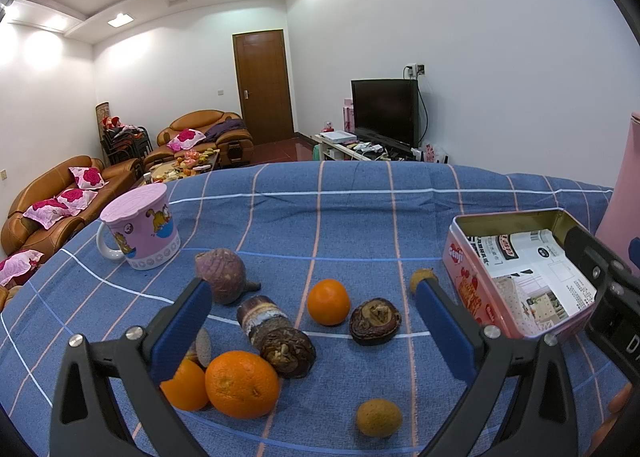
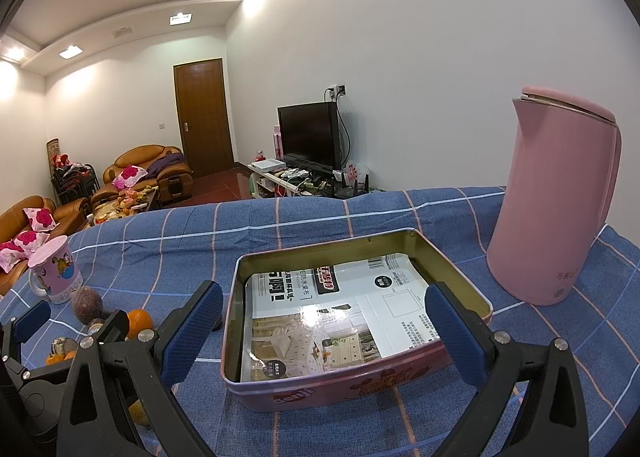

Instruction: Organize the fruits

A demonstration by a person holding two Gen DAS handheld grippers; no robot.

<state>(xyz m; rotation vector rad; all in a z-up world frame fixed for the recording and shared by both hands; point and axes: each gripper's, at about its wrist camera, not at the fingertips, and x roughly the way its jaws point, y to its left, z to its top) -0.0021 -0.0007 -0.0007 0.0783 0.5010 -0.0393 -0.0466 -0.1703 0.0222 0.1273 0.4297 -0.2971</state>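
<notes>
The pink tin carried the word "denji" in white on a red heart, readable on its near wall in your right view and on its end wall in your left view; the printed sheet lining its floor bore bold Chinese characters and small furniture photos, too fine to read. The pink kettle had a few faint characters low on its side, and the pink mug showed a cartoon orange cat.

Your left gripper had its blue pads spread wide and held nothing. Between them on the blue checked cloth lay a small orange, a brown shrivelled fruit just right of it, and a dark banded fruit touching another brown one. A larger orange sat nearer you, touching a cut orange piece partly hidden by the left pad. A purple-brown fruit stood beyond that pad, a small tan fruit lay low between the fingers, and another tan one peeked over the right pad's tip.

Your right gripper was likewise parted and empty, hovering over the tin, whose near wall lay between its pads. No fruit was in the tin; all of it lay to the tin's left.
</notes>
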